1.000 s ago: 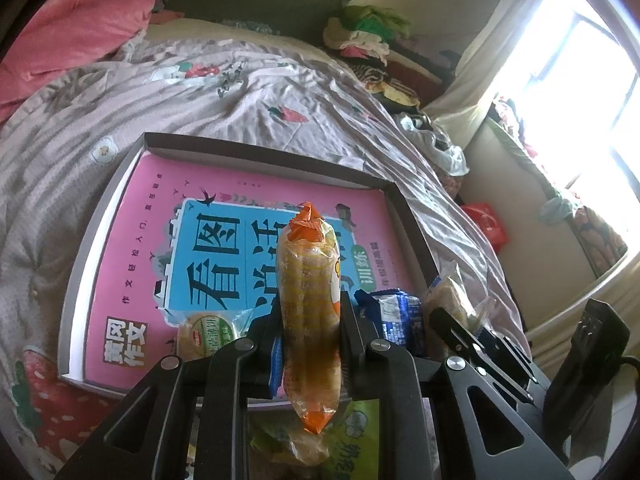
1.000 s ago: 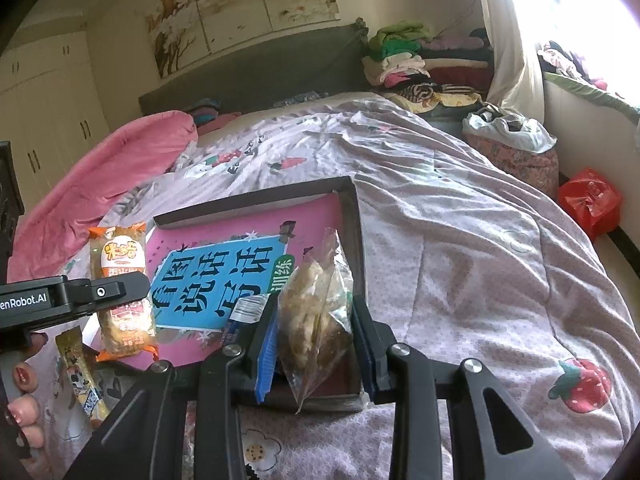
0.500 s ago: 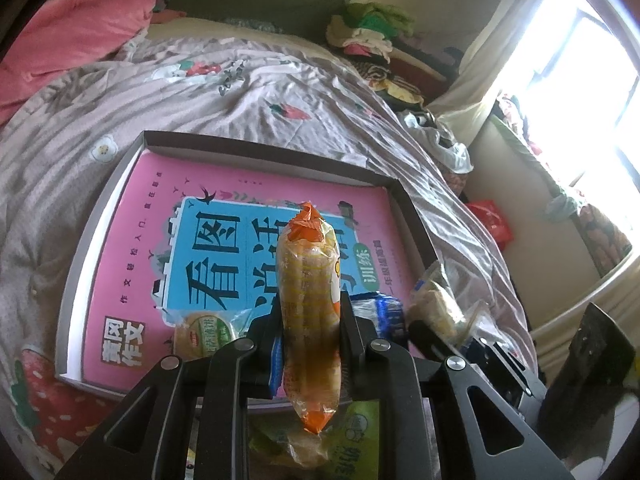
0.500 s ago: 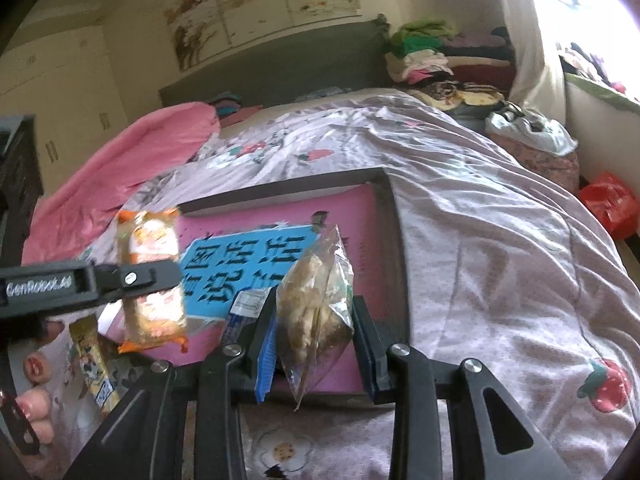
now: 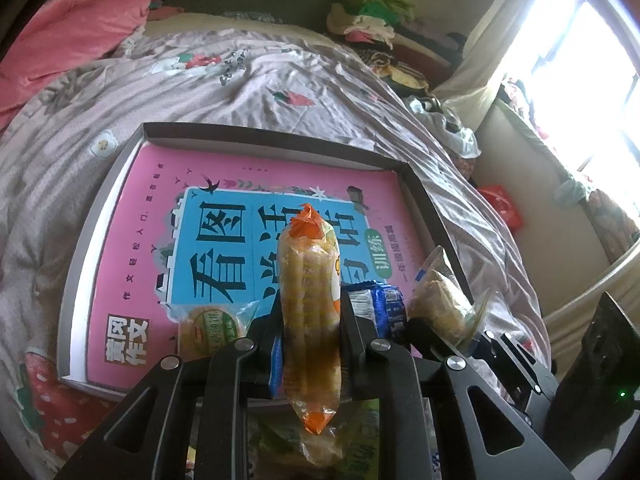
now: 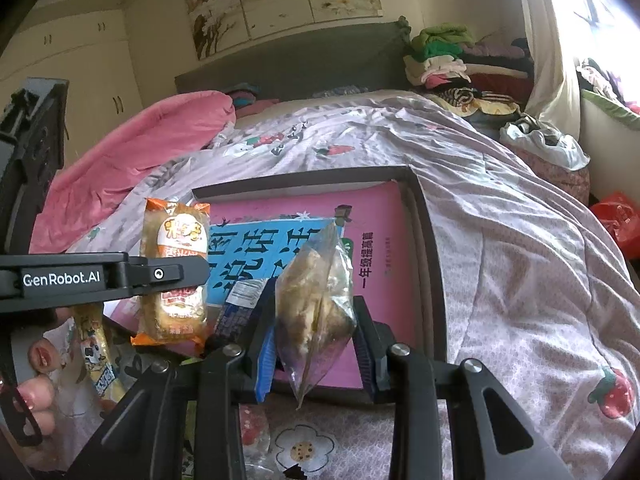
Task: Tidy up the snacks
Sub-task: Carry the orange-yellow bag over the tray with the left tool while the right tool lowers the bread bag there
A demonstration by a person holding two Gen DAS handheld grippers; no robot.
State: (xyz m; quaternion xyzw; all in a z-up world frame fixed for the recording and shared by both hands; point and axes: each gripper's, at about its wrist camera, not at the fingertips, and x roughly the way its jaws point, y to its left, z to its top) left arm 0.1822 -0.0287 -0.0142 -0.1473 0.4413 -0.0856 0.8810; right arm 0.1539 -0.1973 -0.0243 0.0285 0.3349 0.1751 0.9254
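My left gripper (image 5: 310,316) is shut on an orange-ended snack pack (image 5: 310,280), held upright over the near edge of a grey tray (image 5: 96,208) lined with a pink and blue book. The pack also shows in the right wrist view (image 6: 174,272). My right gripper (image 6: 314,320) is shut on a clear bag of brown pastries (image 6: 316,300), held over the tray's near right part (image 6: 430,264); the bag also shows in the left wrist view (image 5: 440,300). A round green-label cake (image 5: 214,326) and a blue wrapped snack (image 5: 378,306) lie in the tray.
The tray rests on a bed with a strawberry-print quilt (image 6: 520,240). A pink duvet (image 5: 68,44) lies at the far left. Folded clothes (image 6: 448,56) are piled by the headboard. More snack packs (image 5: 320,444) lie below my left gripper. A yellow snack stick (image 6: 96,356) lies near the hand.
The right gripper with the pastry bag has moved left, closer to the left gripper, and both wrist views have shifted slightly. Both grips are unchanged.
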